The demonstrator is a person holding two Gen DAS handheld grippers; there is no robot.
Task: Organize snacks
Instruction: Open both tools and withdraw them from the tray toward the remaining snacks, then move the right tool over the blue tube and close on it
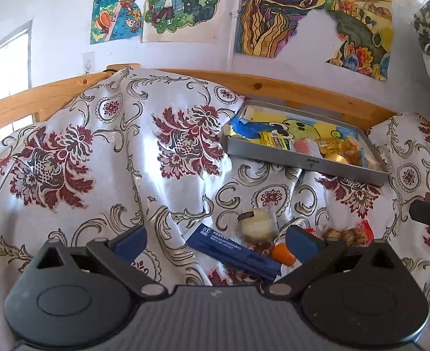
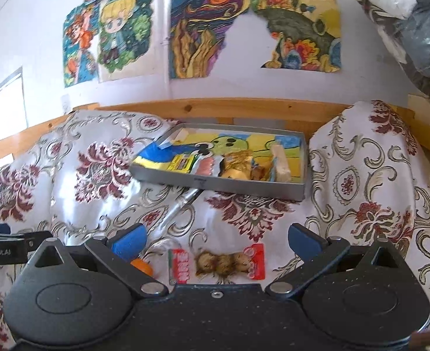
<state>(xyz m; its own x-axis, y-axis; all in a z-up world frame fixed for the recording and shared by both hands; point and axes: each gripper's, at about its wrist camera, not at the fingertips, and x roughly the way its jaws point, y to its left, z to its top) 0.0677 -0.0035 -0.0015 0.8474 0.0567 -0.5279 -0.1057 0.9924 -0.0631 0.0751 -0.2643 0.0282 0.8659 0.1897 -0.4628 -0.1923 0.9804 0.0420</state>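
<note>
A grey tray [image 1: 308, 162] [image 2: 215, 181] with a colourful drawing inside lies on the patterned cloth and holds several wrapped snacks, one of them gold [image 2: 236, 162]. Loose on the cloth nearer me are a dark blue bar [image 1: 232, 247], a clear-wrapped pale snack [image 1: 257, 222], a small orange piece [image 1: 283, 254] [image 2: 141, 265] and a red-edged packet of brown nuggets [image 2: 220, 261] [image 1: 346, 234]. My left gripper [image 1: 216, 238] stands open over the blue bar. My right gripper [image 2: 216, 238] is open above the red-edged packet.
A floral white cloth [image 1: 127, 146] is draped in humps over a wooden frame [image 1: 288, 87]. Drawings [image 2: 209, 23] hang on the white wall. A silver pen-like stick [image 2: 182, 204] lies below the tray. Bagged dark clothing [image 2: 405, 29] hangs at the upper right.
</note>
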